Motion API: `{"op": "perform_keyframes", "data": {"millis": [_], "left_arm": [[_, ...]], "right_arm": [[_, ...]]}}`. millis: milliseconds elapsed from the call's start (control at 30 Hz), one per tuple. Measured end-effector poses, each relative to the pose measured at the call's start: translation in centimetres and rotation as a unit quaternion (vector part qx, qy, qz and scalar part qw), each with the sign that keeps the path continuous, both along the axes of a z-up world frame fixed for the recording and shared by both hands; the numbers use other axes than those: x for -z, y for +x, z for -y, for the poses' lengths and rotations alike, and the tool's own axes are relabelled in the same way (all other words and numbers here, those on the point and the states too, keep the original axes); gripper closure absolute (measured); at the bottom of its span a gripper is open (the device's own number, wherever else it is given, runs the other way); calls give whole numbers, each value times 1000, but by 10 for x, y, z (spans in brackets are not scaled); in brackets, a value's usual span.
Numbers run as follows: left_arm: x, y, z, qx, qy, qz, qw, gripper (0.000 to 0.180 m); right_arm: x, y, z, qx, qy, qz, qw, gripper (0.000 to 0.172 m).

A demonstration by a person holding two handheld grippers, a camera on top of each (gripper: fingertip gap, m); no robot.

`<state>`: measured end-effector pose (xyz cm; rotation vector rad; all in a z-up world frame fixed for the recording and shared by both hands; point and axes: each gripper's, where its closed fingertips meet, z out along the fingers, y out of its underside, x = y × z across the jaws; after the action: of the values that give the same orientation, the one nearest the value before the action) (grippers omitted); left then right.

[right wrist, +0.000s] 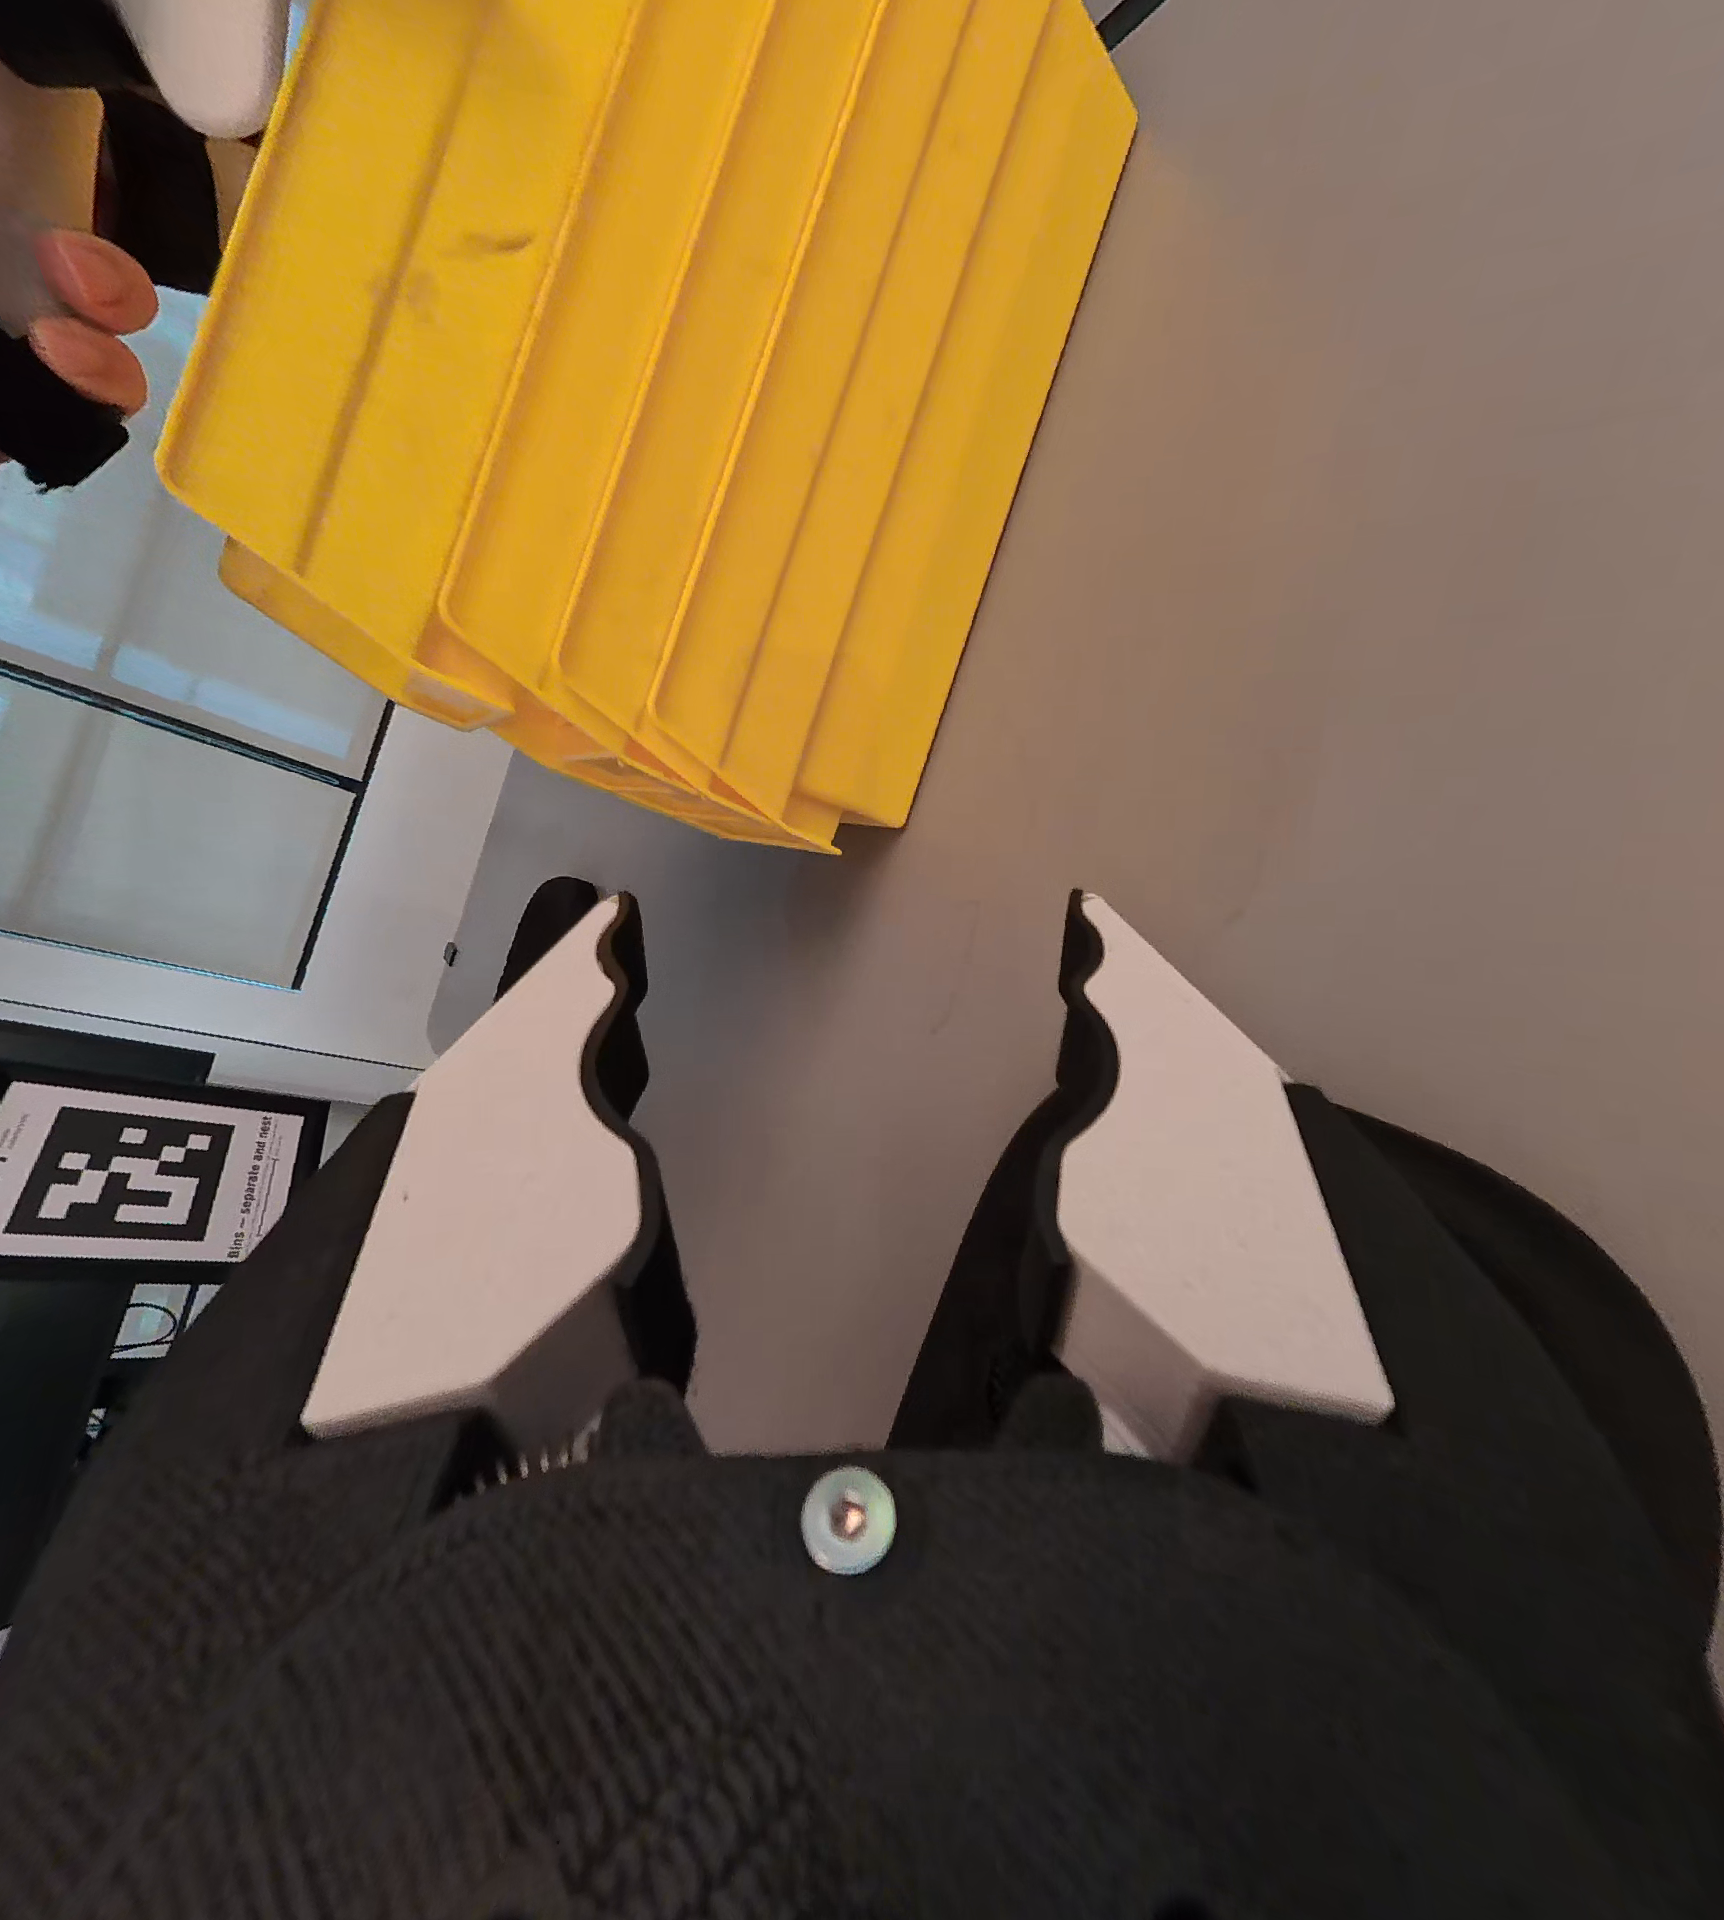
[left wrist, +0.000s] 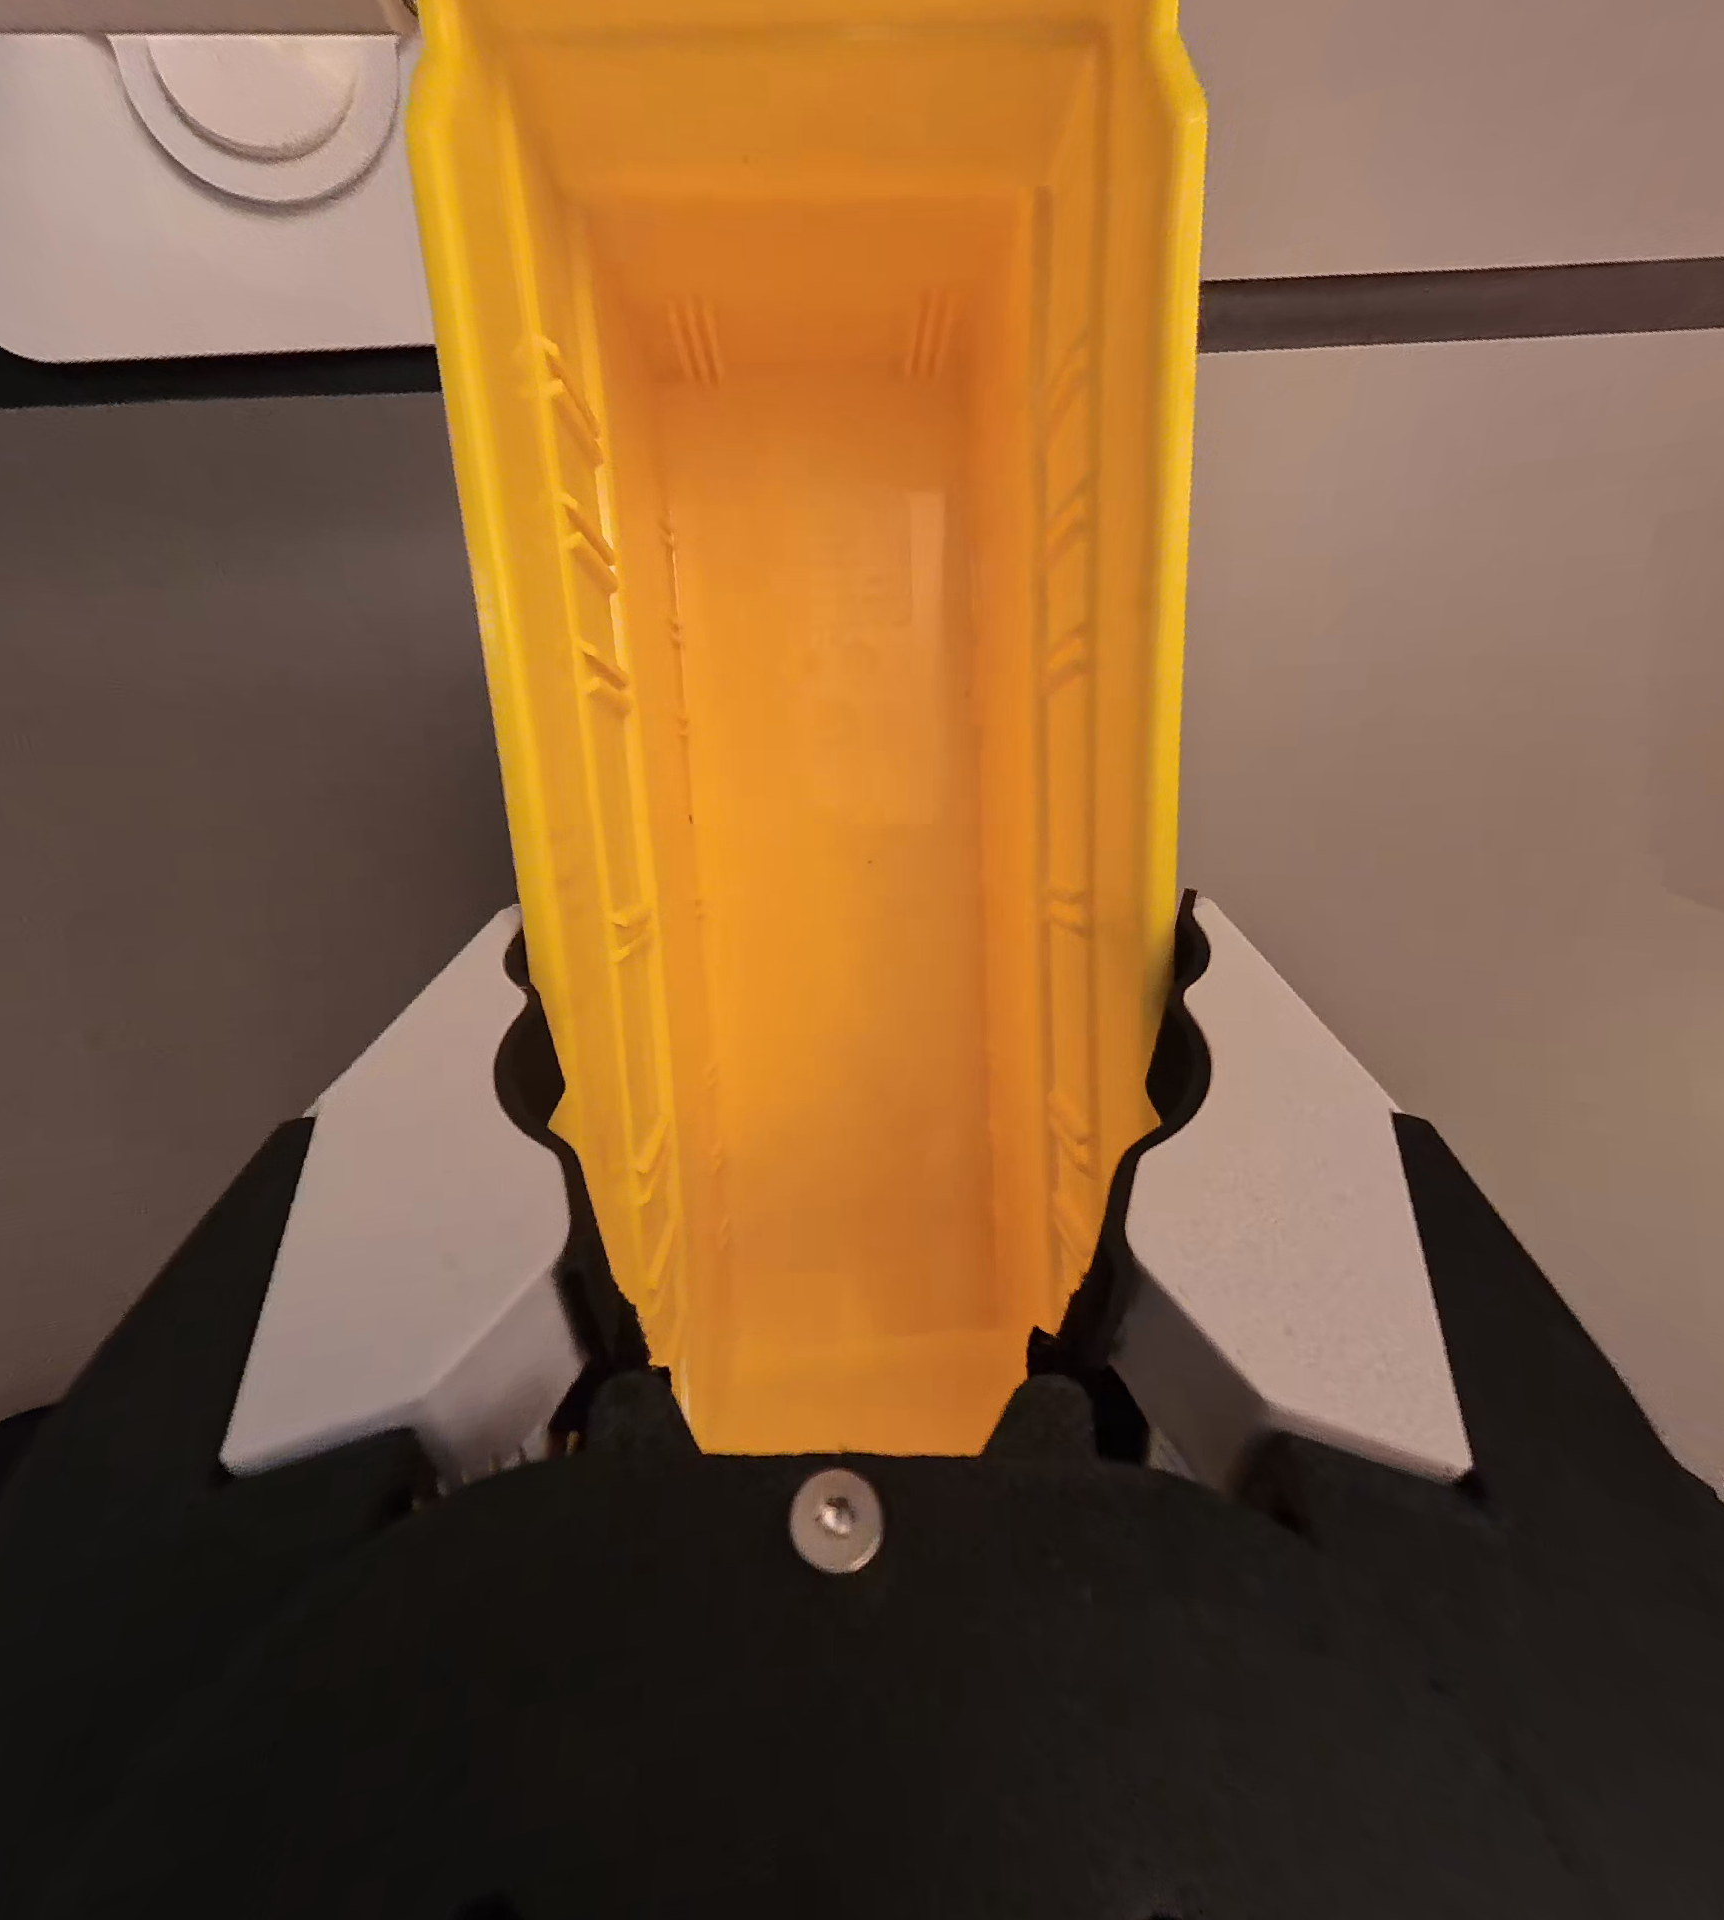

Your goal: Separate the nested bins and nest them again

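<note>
In the left wrist view a yellow bin [left wrist: 837, 727] runs lengthwise away from me, and I look into its open inside. My left gripper [left wrist: 850, 925] is shut on it, with both black pads [left wrist: 525, 1039] against its outer side walls. In the right wrist view a stack of several nested yellow bins [right wrist: 650, 416] shows from the side over the grey table [right wrist: 1409, 623]. A hand [right wrist: 58, 312] holds the left gripper at the stack's far end, where its fingers are hidden. My right gripper [right wrist: 847, 914] is open and empty, short of the stack's near end.
A white rounded object [left wrist: 162, 208] and a dark strip [left wrist: 1460, 312] lie beyond the bin. In the right wrist view a card with a black-and-white marker [right wrist: 110, 1169] and a window [right wrist: 110, 779] lie past the table's edge.
</note>
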<state>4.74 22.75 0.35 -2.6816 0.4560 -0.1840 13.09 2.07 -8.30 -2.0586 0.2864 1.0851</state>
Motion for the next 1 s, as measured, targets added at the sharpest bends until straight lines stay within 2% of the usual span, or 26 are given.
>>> {"op": "perform_keyframes", "data": {"millis": [167, 233, 300, 367, 433, 500, 633, 733, 833, 933, 1000], "left_arm": [[14, 0, 2, 1, -2, -1, 1000, 63], [19, -1, 3, 4, -7, -2, 1000, 56], [15, 0, 2, 15, -4, -5, 1000, 55], [-2, 3, -3, 18, 18, 6, 1000, 58], [-37, 2, -13, 24, 64, 11, 998, 58], [-84, 0, -24, 42, 114, 10, 993, 56], [-216, -16, -39, 66, 269, 43, 960, 61], [-319, -38, -26, 82, 391, 104, 911, 67], [-398, -76, 2, 88, 504, 148, 846, 71], [-448, -114, 46, 116, 598, 194, 769, 78], [-466, -141, 77, 134, 639, 228, 722, 84]], "right_arm": [[1, 2, 2, 4, -3, -1, 1000, 90], [1, 2, 2, 4, -3, 1, 1000, 90], [2, 2, 2, 4, -5, 3, 1000, 90], [3, 1, 1, 3, -7, 4, 1000, 90], [2, 0, 0, 1, -9, 8, 1000, 90], [1, -2, -1, -1, -9, 11, 1000, 90], [-6, -4, -3, -2, 2, 23, 1000, 90], [-16, -5, -7, -2, 20, 34, 999, 90], [-33, -4, -11, 6, 54, 59, 997, 91], [-59, 0, -14, 23, 105, 92, 990, 91], [-80, 5, -13, 41, 138, 116, 983, 91]]}}
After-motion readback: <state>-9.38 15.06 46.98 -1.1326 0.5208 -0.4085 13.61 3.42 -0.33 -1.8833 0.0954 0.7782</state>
